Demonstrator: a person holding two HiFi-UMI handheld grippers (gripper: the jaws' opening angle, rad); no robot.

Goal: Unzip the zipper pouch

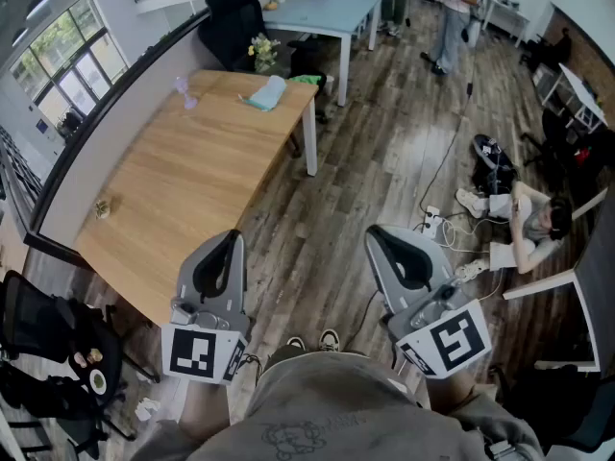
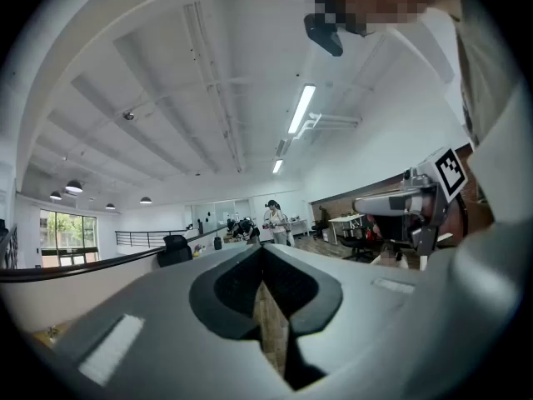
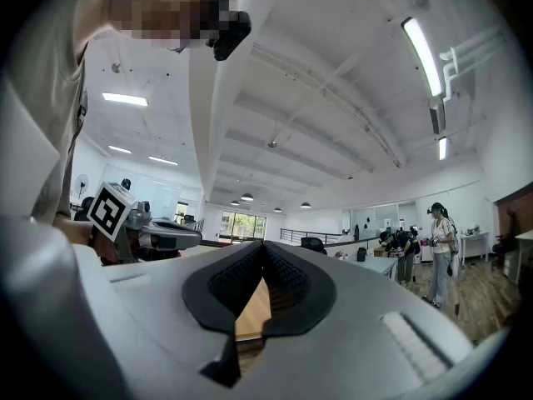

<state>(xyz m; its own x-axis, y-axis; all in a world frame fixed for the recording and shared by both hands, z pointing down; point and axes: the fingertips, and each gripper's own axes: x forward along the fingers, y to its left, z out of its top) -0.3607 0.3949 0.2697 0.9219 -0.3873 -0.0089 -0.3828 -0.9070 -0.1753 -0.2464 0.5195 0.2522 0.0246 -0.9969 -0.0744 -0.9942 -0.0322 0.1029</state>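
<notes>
Head view: 2 grippers held by the waist, left gripper [image 1: 227, 243] and right gripper [image 1: 382, 238] both clenched on nothing. Probable pouch [image 1: 266, 94], pale blue, lay at the wooden table's [image 1: 183, 181] far end, well ahead; left gripper nearer.

The person wears a grey-green shirt [image 1: 317, 406] with a faint print, and dark shoes [image 1: 330, 338] with white toe caps show just past the shirt's edge. Left of the shirt, the left gripper [image 1: 229, 243] is a smooth grey shell with black pads [image 1: 211, 272] and a black-and-white marker cube [image 1: 202, 351]; the right gripper [image 1: 384, 240], right of the shirt, matches.
</notes>
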